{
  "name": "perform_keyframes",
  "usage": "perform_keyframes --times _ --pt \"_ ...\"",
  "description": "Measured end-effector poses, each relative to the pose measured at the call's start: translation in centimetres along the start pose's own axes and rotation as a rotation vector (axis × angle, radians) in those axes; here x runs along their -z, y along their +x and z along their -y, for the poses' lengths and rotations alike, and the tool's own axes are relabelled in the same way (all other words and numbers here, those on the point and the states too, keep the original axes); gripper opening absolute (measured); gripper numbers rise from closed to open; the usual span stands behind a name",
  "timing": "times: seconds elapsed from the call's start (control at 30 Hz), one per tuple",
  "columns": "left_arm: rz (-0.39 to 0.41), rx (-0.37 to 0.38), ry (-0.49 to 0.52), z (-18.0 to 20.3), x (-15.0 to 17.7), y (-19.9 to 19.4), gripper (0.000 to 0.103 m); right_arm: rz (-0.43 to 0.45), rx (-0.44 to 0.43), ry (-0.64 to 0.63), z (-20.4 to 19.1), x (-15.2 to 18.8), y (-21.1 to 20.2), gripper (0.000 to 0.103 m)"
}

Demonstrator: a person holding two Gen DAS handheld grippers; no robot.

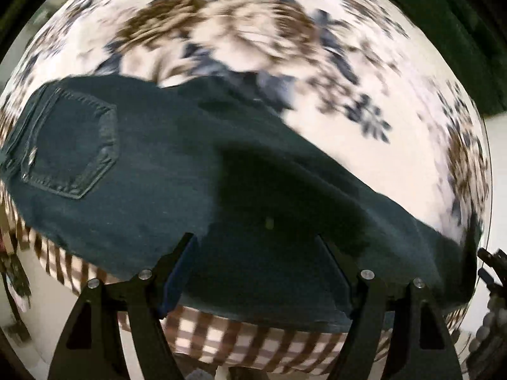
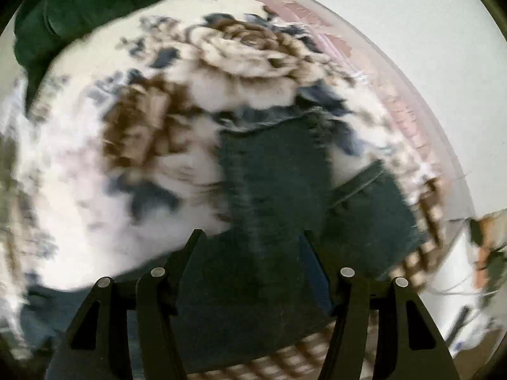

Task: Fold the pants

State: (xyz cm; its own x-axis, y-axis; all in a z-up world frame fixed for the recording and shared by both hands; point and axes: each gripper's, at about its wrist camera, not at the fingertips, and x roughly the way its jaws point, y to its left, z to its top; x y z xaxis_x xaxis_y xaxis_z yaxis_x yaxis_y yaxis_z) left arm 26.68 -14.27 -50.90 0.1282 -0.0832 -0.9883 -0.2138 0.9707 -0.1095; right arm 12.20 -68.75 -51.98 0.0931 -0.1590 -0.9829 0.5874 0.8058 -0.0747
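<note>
Dark blue jeans (image 1: 164,171) lie on a floral bedspread, back pocket (image 1: 73,145) at the left in the left wrist view. My left gripper (image 1: 255,237) is open, its fingers wide apart just above the jeans near the bed's front edge. In the right wrist view the jeans' legs (image 2: 272,183) run away from me, with a second leg end (image 2: 374,209) to the right. My right gripper (image 2: 252,234) is open over the denim. Both views are motion-blurred.
The white bedspread (image 1: 364,158) with brown and blue flowers has a brown checked border (image 1: 240,338) at the front edge. A dark green pillow or blanket (image 2: 79,6) lies at the bed's far side. A white wall (image 2: 412,31) is beyond.
</note>
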Motion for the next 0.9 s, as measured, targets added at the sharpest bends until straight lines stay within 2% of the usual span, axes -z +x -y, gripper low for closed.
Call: perform_keyframes --times 0.03,0.1,0.2,0.23,0.3,0.4,0.43,0.57,0.63,0.7,0.73,0.8,0.9 --pt "-0.001 0.003 0.017 0.5 0.2 0.1 0.074 0.008 0.061 0.028 1.5 0.1 0.2 0.062" --pt "-0.009 0.011 0.038 1.2 0.5 0.2 0.074 0.005 0.122 0.147 5.7 0.8 0.5 0.062" --pt "-0.033 0.019 0.034 1.3 1.0 0.7 0.074 -0.054 0.161 0.339 12.6 2.6 1.6 0.062" --pt "-0.041 0.023 0.033 1.4 1.1 0.9 0.074 -0.078 0.159 0.392 14.5 3.3 1.8 0.063" --pt "-0.051 0.025 0.038 1.8 1.4 1.0 0.074 -0.07 0.1 0.444 16.1 4.2 1.1 0.063" --pt "-0.039 0.007 0.072 2.6 1.7 0.9 0.074 0.006 0.019 0.388 14.5 3.8 -1.2 0.063" --pt "-0.035 0.001 0.088 3.1 1.7 0.9 0.074 0.029 -0.024 0.343 12.7 3.0 -1.9 0.063" --pt "-0.022 -0.005 0.121 5.3 1.3 0.9 0.074 0.051 -0.093 0.124 4.6 0.1 -2.1 0.063" --pt "-0.008 -0.004 0.14 6.1 1.3 0.6 0.074 0.029 -0.089 0.024 0.9 -0.5 -1.2 0.063" --pt "0.012 -0.004 0.17 7.2 1.4 0.1 0.074 -0.003 -0.026 -0.05 -1.1 0.3 0.0 0.063" --pt "0.018 -0.001 0.184 7.7 1.5 -0.1 0.074 -0.011 0.019 -0.066 -1.4 0.3 0.4 0.063" --pt "0.02 0.004 0.197 8.2 1.6 -0.3 0.074 -0.015 0.089 -0.013 0.6 0.9 0.9 0.063" --pt "0.012 0.011 0.202 7.9 1.8 -0.3 0.074 -0.031 0.102 0.186 6.4 1.8 0.9 0.063"
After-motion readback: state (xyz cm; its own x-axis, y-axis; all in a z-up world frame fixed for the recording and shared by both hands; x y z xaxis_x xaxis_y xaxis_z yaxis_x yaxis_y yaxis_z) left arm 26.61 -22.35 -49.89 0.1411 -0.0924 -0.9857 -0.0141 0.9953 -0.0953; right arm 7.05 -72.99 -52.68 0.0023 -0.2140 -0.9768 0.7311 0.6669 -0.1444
